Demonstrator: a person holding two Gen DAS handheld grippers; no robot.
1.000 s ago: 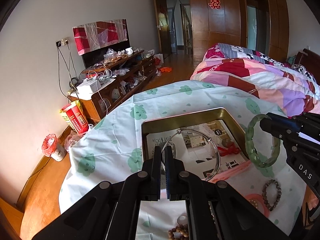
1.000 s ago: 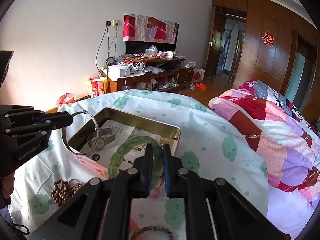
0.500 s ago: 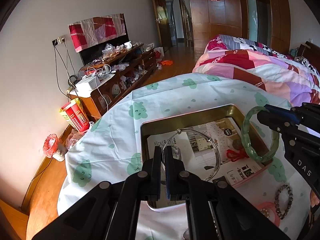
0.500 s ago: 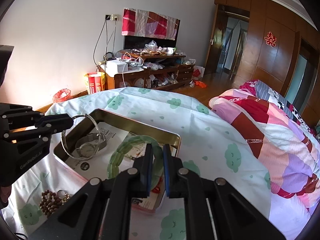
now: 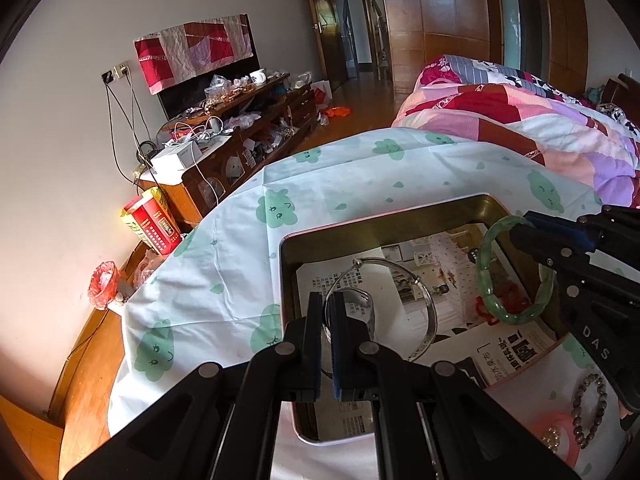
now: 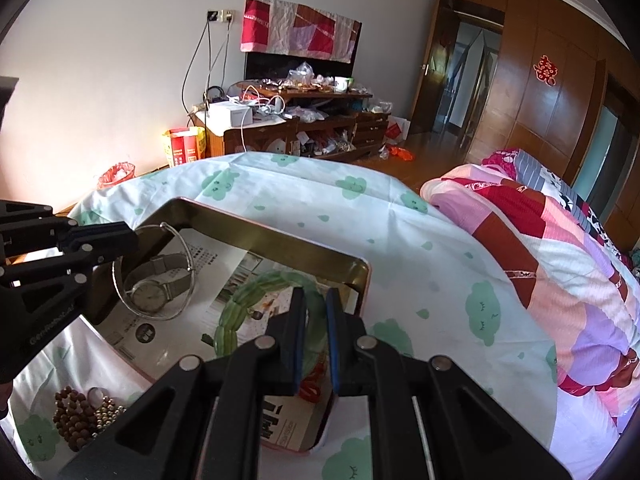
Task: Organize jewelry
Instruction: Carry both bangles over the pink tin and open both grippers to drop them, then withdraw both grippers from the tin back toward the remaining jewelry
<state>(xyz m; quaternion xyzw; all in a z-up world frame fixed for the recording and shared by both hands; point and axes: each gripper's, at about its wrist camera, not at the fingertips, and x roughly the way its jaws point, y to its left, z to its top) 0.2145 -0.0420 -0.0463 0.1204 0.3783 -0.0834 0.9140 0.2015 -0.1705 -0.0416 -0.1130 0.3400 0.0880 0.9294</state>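
Note:
A gold metal tin (image 5: 384, 222) (image 6: 256, 232), lined with printed paper, sits on the cloth-covered table. My left gripper (image 5: 328, 312) (image 6: 134, 240) is shut on a thin silver bangle (image 5: 424, 292) (image 6: 188, 276) and holds it over the tin's left part, above a silver watch (image 6: 154, 292). My right gripper (image 6: 313, 300) (image 5: 524, 228) is shut on a green jade bangle (image 6: 244, 300) (image 5: 486, 280) and holds it over the tin's right part.
Brown wooden beads (image 6: 74, 420) and small metal beads lie on the cloth left of the tin. A grey bead bracelet (image 5: 588, 408) and a pink item (image 5: 556, 436) lie at its right. A quilted bed (image 5: 540, 120) stands right, a cluttered TV cabinet (image 5: 224, 148) behind.
Both grippers have moved forward and down over the tin, each still holding its bangle. The bangles now hang lower inside the tin's outline.

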